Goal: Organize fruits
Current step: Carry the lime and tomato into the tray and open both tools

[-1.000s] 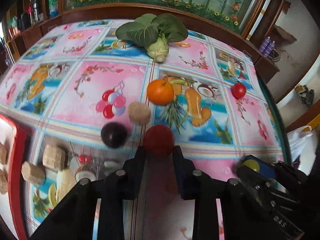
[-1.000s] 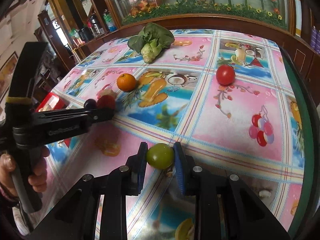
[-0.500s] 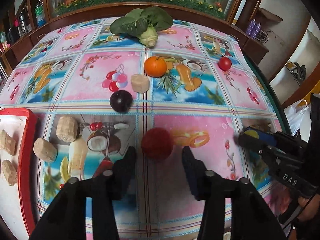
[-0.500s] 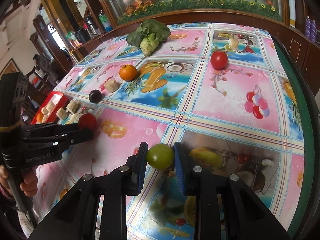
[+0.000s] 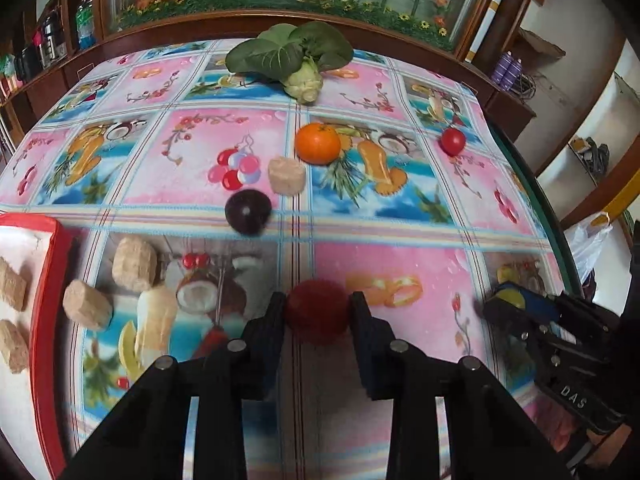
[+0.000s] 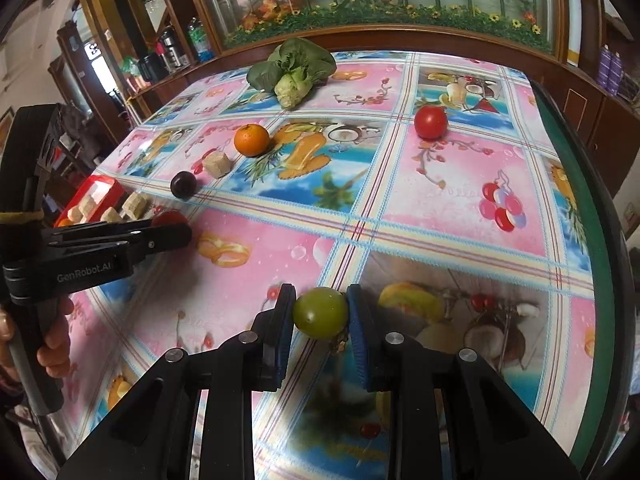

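Note:
My left gripper is shut on a dark red fruit near the table's front; it also shows in the right wrist view. My right gripper is shut on a green fruit and holds it above the cloth; it shows at the right of the left wrist view. On the table lie an orange, a dark plum and a red tomato.
A leafy green vegetable lies at the back. Beige cake pieces lie on the cloth, one by the orange. A red tray holding more pieces stands at the left. The table edge runs down the right.
The left jaws opened half a second ago and have closed again on the red fruit, farther from the plum. The right gripper kept the green fruit and drew back slightly.

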